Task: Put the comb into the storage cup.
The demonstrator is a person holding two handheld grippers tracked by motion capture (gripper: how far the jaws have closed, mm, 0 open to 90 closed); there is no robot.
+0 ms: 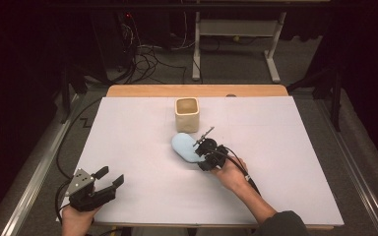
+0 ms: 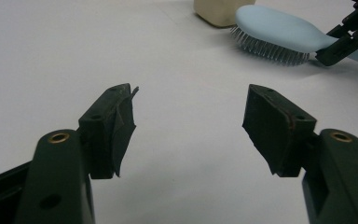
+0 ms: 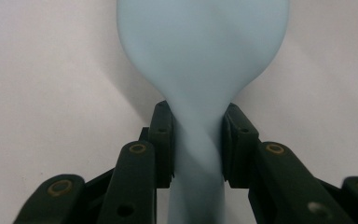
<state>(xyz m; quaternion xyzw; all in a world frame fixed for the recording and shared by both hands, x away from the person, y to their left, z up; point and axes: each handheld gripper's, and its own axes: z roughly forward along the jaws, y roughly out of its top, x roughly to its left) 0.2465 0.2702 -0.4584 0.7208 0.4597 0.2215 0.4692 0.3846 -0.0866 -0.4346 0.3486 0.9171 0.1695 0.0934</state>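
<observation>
Clamping the light, stiff hairbrush (image 3: 200,51) at its narrow, slippery neck, right gripper (image 3: 198,140) holds; left gripper (image 2: 189,126) gapes empty.

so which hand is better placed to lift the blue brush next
Right. The right hand-held gripper already clamps the neck of the blue hairbrush, just short of the beige cup. The left hand-held gripper sits open at the table's near left corner, far from it.

The brush (image 3: 200,60) is showing smooth, matt pale-blue plastic, with thin metal-looking pins underneath. The cup (image 1: 186,114) is looking like glazed cream ceramic. The table (image 1: 128,147) is wearing matt white sheeting over a wooden edge.
</observation>
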